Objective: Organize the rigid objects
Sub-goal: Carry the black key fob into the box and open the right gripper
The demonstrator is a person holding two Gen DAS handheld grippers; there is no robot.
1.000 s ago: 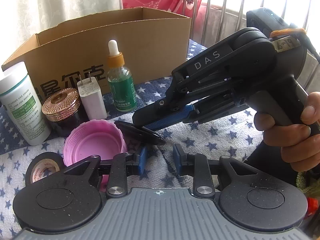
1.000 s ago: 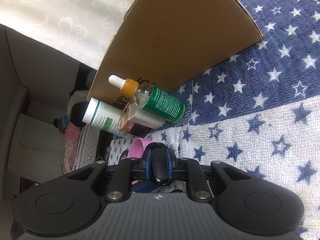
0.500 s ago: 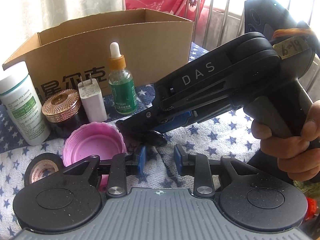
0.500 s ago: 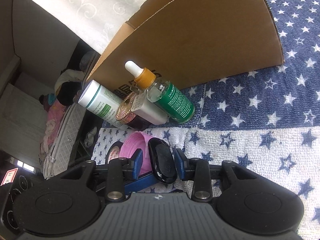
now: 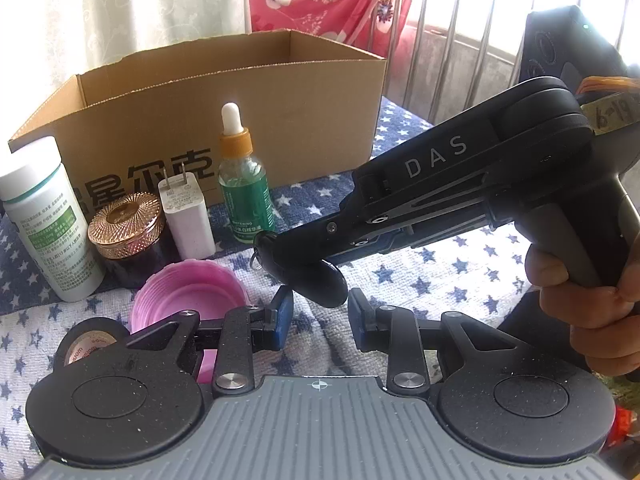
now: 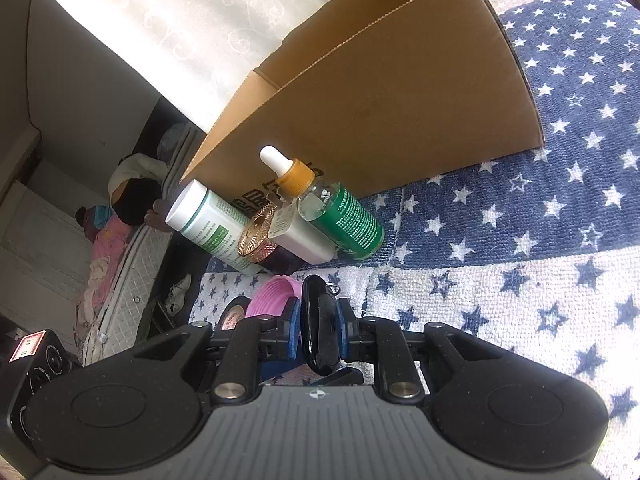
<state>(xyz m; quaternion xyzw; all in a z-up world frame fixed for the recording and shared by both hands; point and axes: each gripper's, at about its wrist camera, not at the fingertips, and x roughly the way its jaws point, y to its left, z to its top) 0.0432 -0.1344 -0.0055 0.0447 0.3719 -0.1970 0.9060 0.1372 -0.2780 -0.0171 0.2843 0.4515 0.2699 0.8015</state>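
The right hand-held gripper (image 6: 318, 334) is clamped on a black key fob (image 6: 319, 332), its blue pads pressed to both flat sides; half a second ago the fob lay loose between parted pads on the cloth, and a second ago it was also pinched, so this is a fresh re-grip. In the left view the fob (image 5: 308, 276) now hangs clear of the cloth, its small ring end toward the bottles, which suggests it is ready to go to the cardboard box (image 5: 224, 108).

The left hand-held gripper (image 5: 320, 312) hovers just beneath with its pads apart, holding nothing.

Just beside it lie a pink ribbed cap (image 5: 188, 300) and a roll of black tape (image 5: 86, 346). Farther out, in a row against the box wall, stand a white bottle (image 5: 44, 216), a gold-lidded jar (image 5: 126, 228), a white charger plug (image 5: 186, 216) and a green dropper bottle (image 5: 244, 184).

Everything rests on a star-patterned cloth (image 6: 520, 240) in blue and white. Behind are a pale curtain, a red floral fabric and window bars; the right view shows a bed lower down.
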